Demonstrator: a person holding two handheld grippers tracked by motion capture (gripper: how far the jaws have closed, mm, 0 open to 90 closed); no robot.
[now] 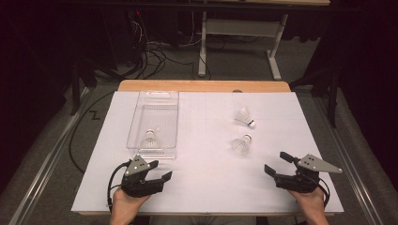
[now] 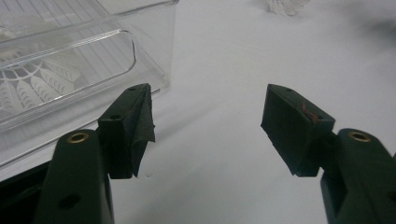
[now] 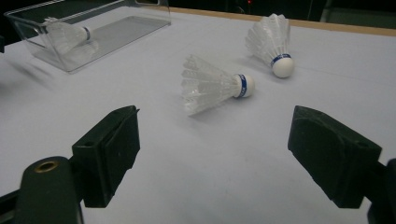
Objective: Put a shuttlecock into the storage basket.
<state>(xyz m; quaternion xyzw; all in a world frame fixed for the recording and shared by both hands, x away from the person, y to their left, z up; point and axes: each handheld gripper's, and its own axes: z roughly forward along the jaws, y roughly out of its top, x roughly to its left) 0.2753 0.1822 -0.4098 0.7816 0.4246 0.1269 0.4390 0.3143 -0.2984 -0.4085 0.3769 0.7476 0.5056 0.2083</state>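
Right gripper view: white feathered shuttlecock (image 3: 212, 85) lying sideways, blue-banded cork.

I see three white shuttlecocks: the nearer loose shuttlecock (image 3: 212, 86) and the farther loose shuttlecock (image 3: 273, 39) each carry a blue band above a white cork, as does the boxed shuttlecock (image 3: 67, 33). The storage box (image 1: 141, 110) is clear plastic, ribbed along its floor, on a white table cover (image 1: 211, 173) over a tan wooden table edge (image 1: 202, 86). My left gripper (image 1: 157, 171) and right gripper (image 1: 276, 164) are black, each topped by a grey plate.
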